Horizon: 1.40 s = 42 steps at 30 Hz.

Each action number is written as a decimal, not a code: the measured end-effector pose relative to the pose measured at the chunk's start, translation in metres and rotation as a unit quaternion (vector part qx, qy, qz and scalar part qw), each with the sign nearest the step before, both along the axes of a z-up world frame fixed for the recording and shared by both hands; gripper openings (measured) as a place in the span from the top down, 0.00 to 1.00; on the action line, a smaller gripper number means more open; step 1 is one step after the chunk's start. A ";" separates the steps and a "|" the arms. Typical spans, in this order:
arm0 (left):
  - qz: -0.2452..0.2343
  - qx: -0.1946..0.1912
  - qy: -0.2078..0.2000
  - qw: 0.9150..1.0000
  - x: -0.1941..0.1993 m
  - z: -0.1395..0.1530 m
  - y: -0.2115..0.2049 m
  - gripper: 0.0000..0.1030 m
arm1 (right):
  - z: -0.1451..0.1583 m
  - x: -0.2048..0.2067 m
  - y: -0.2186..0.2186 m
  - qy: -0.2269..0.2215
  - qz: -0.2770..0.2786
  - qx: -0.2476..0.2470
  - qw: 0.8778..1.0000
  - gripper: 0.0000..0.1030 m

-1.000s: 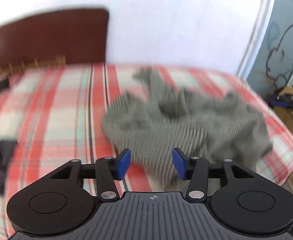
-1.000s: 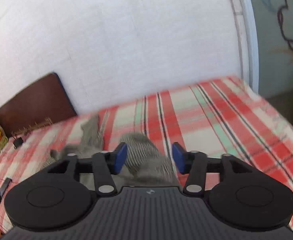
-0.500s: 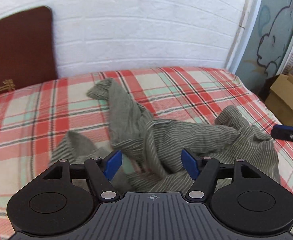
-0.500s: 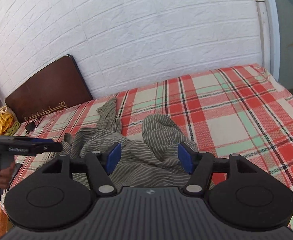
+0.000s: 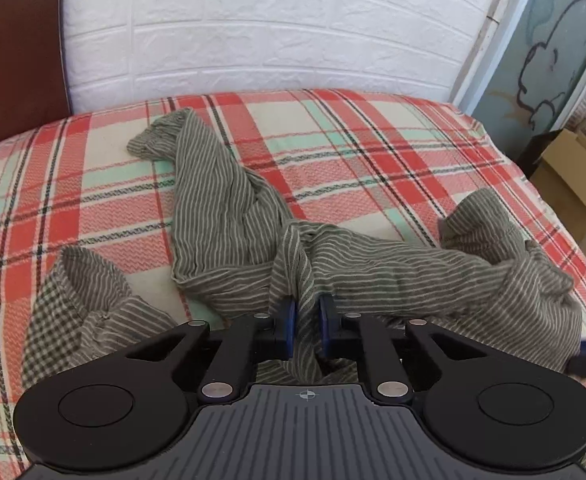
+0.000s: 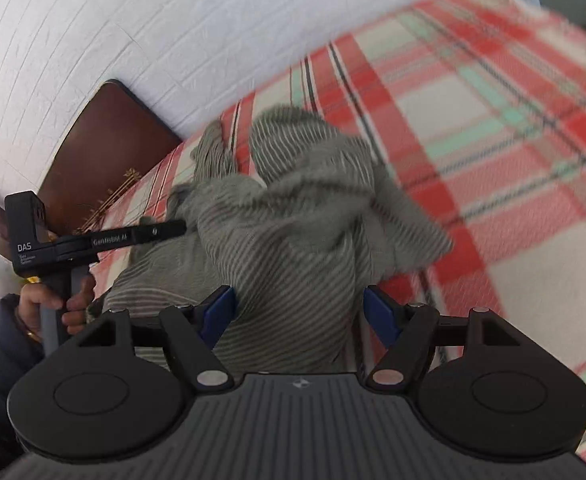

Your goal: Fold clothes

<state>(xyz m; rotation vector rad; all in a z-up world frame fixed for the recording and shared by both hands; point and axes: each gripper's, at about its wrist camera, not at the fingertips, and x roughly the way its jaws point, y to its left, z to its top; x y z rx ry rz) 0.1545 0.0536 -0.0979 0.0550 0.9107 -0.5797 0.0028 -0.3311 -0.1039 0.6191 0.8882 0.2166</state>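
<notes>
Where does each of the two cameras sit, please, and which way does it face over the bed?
Left wrist: on the left gripper, looking down along its fingers at the crumpled grey striped garment on the red plaid bedspread; the jaws pinch a fold.
Right wrist: on the right gripper, tilted, jaws opening, cloth between them unpressed; the person's hand holds the left gripper.
Shared: garment, bedspread, white brick wall, brown headboard.

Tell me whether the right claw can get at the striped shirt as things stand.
Probably yes: the right claw is opening, with the striped shirt bunched right ahead between its pads and nothing in the way on the plaid bedspread.
</notes>
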 end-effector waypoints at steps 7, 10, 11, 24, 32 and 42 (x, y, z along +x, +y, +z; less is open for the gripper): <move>0.019 -0.022 -0.061 0.998 -0.006 0.044 0.010 0.97 | -0.017 -0.010 0.003 0.031 0.019 0.084 0.996 0.24; 0.041 -0.041 -0.090 0.994 -0.006 0.065 0.018 0.97 | -0.024 -0.006 0.017 0.040 0.034 0.086 0.995 0.34; 0.047 -0.048 -0.096 0.993 -0.006 0.071 0.022 0.97 | -0.024 -0.004 0.024 0.036 0.046 0.079 0.995 0.46; 0.122 -0.083 -0.189 0.971 0.007 0.166 0.055 0.97 | 0.144 0.091 0.040 -0.191 0.035 -0.187 0.963 0.93; 0.129 -0.103 -0.281 0.945 -0.014 0.226 0.056 0.97 | 0.230 0.100 0.061 -0.357 -0.032 -0.243 0.901 0.93; 0.097 -0.004 -0.114 0.989 -0.056 0.069 0.065 0.97 | 0.079 0.076 0.072 -0.126 0.100 -0.207 0.965 0.93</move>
